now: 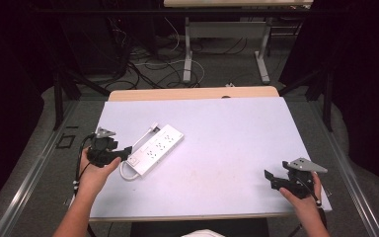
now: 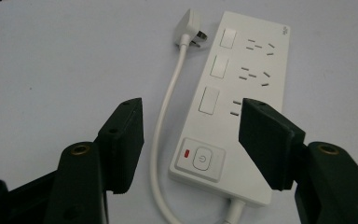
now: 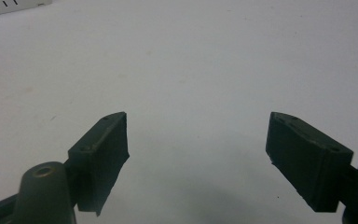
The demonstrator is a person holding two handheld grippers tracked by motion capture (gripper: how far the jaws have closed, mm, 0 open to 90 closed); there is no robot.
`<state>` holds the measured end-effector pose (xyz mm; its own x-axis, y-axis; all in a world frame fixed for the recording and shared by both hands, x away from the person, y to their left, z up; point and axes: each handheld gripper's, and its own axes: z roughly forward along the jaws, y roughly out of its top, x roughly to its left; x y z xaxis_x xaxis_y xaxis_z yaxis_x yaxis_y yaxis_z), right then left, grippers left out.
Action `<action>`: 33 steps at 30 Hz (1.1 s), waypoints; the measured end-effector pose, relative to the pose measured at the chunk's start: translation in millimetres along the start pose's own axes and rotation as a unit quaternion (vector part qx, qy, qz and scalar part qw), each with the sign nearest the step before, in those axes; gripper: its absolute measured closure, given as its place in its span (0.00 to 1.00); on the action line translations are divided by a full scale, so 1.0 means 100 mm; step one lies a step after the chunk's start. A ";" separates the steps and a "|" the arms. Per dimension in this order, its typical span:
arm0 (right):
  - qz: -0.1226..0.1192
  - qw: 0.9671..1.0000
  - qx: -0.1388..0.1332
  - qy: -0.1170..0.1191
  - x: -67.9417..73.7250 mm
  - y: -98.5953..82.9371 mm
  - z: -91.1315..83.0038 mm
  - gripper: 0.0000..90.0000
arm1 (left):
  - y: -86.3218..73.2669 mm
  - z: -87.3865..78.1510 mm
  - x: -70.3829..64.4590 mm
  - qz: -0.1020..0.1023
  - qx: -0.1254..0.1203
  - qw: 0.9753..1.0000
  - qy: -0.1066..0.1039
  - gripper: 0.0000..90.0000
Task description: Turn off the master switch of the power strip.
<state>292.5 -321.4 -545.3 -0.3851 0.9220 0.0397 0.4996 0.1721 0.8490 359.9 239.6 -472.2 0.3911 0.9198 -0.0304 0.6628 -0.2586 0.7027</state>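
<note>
Lavender tabletop [image 1: 237, 133] under power strip [image 1: 155, 148]; both grippers, left gripper [image 1: 128, 150] and right gripper [image 1: 268, 176], wide and empty

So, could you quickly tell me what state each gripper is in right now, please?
Left gripper: open, holding nothing, jaws either side of the power strip.
Right gripper: open, holding nothing.

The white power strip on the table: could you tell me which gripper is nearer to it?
Left. The left gripper is open right at the power strip; the right gripper is open far across the table.

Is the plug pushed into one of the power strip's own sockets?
No, the plug lies loose on the table beside the power strip, its pins bare.
</note>
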 end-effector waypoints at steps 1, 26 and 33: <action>0.000 1.000 0.000 0.001 0.00 0.00 0.00 0.23 | 0.00 0.01 0.01 -0.002 0.006 1.000 0.001 0.45; -0.007 1.000 0.009 0.000 0.00 -0.02 0.03 0.22 | -0.01 0.22 0.03 -0.014 0.049 0.998 -0.031 0.78; -0.004 1.000 0.007 0.002 -0.01 -0.02 0.03 0.22 | 0.00 0.25 0.02 -0.013 0.062 0.998 -0.030 0.88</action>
<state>294.2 -321.4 -549.1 -0.3918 0.9194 0.0346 0.5068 0.1842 0.8422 377.0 234.4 -490.3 0.4078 0.9083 -0.0932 0.7457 -0.2724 0.6080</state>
